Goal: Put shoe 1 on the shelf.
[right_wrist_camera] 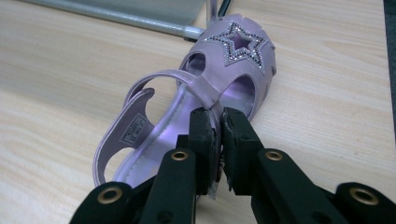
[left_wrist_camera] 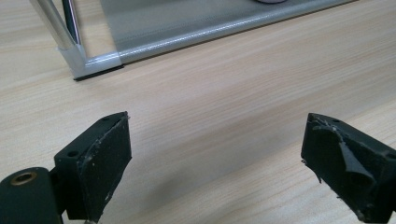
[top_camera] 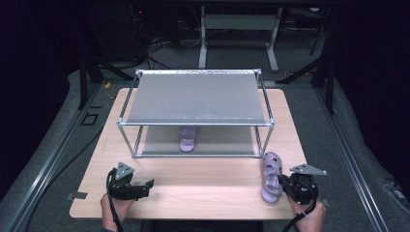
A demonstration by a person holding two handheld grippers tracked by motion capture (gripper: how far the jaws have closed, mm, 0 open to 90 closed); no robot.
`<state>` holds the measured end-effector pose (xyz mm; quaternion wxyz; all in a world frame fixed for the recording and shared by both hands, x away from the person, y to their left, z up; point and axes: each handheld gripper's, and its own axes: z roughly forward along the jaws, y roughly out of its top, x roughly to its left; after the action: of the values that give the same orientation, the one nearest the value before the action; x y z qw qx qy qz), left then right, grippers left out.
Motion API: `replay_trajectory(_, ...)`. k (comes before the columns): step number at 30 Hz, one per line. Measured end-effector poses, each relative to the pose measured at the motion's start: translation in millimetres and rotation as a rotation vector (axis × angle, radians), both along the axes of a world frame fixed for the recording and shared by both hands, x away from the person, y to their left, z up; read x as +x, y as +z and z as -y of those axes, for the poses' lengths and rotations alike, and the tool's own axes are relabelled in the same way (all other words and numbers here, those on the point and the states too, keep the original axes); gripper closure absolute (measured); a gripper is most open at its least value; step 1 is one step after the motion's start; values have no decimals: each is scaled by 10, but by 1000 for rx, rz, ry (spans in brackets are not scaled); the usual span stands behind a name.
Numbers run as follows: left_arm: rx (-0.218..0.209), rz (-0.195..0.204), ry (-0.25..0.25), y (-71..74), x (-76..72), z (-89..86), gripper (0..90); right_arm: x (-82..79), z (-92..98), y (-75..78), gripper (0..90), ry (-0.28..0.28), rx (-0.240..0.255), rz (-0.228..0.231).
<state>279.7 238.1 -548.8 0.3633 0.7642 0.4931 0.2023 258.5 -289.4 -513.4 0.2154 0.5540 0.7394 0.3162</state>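
Two sandals: both lilac, one on the table, one inside the rack.
Held sandal [right_wrist_camera: 219, 79]: lies flat on the table's near right part, just right of the rack's near right leg; toe toward the far side, heel toward the person; a star of small stones on the toe cap; a label on the inside of the heel strap.
Grip point: the sandal's side edge near the ankle strap, caught between the two pads.
Right gripper [right_wrist_camera: 217, 123]: jaws clenched on that edge, almost meeting; no earlier state told; in the high view [top_camera: 285, 182] it sits at the sandal's heel end, aimed left and far.
Right hand [top_camera: 307, 217]: comes in from the near edge at the right, wrapped round the gripper's handle, grey plate on top.
Second sandal [top_camera: 188, 138]: on the rack's lower shelf, near its front edge, about mid-width, toe toward the person.
Rack [top_camera: 193, 96]: metal-tube frame with two grey shelves, standing on the table's far half; top shelf bare.
Left gripper [left_wrist_camera: 215, 154]: jaws released, spread wide, bare wood between them; in the high view [top_camera: 150, 183] it points right, low over the near left part of the table.
Left hand [top_camera: 115, 207]: at the near edge, left, gripping the handle; well apart from both sandals.
Table [top_camera: 203, 179]: light wood, rounded corners.
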Motion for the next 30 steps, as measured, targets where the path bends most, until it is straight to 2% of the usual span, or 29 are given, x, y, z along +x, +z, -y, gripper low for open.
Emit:
replay_trajectory(3, -1, -4, 2, -19, -4, -2, 84, -25, 31, 16, 827, 47, -32, -2)
replay_trajectory(7, -4, -5, 2, -24, -9, 5, 84, -30, 90, 27, 815, 80, -51, -3)
replay_trajectory(9, -6, 0, 5, -22, -11, -2, 84, -27, 105, 26, 815, 134, -54, 6)
replay_trajectory(11, -7, 0, 9, -18, -13, -13, 84, -23, 107, 35, 810, 159, -84, 8)
replay_trajectory(12, -7, -1, 10, -17, -15, -19, 84, -15, 112, 31, 777, 154, -89, 23)
replay_trajectory(13, -5, -1, 9, -15, -15, -24, 84, -9, 126, 39, 734, 149, -88, 10)
replay_trajectory(15, -7, 1, 13, -10, -20, -29, 84, -10, 158, 46, 657, 153, -37, 17)
replay_trajectory(17, -9, 4, 12, -4, -23, -31, 84, -38, 170, 54, 626, 146, 13, 42)
replay_trajectory(18, -7, 5, 11, -2, -24, -30, 84, -68, 181, 71, 592, 150, 33, 39)
replay_trajectory(19, -7, 6, 10, -1, -25, -29, 84, -95, 182, 72, 546, 134, 52, 58)
replay_trajectory(21, -8, 5, 6, 1, -27, -28, 84, -142, 187, 70, 403, 101, 99, 68)
replay_trajectory(23, -7, 5, 7, -1, -29, -26, 84, -177, 149, 43, 263, 64, 112, 65)
replay_trajectory(27, -7, 5, 13, -8, -28, -33, 73, -227, 27, -51, 147, 27, 111, 59)
replay_trajectory(30, 5, -3, 19, -21, -23, -33, 52, -249, -73, -131, 83, 3, 98, 77)
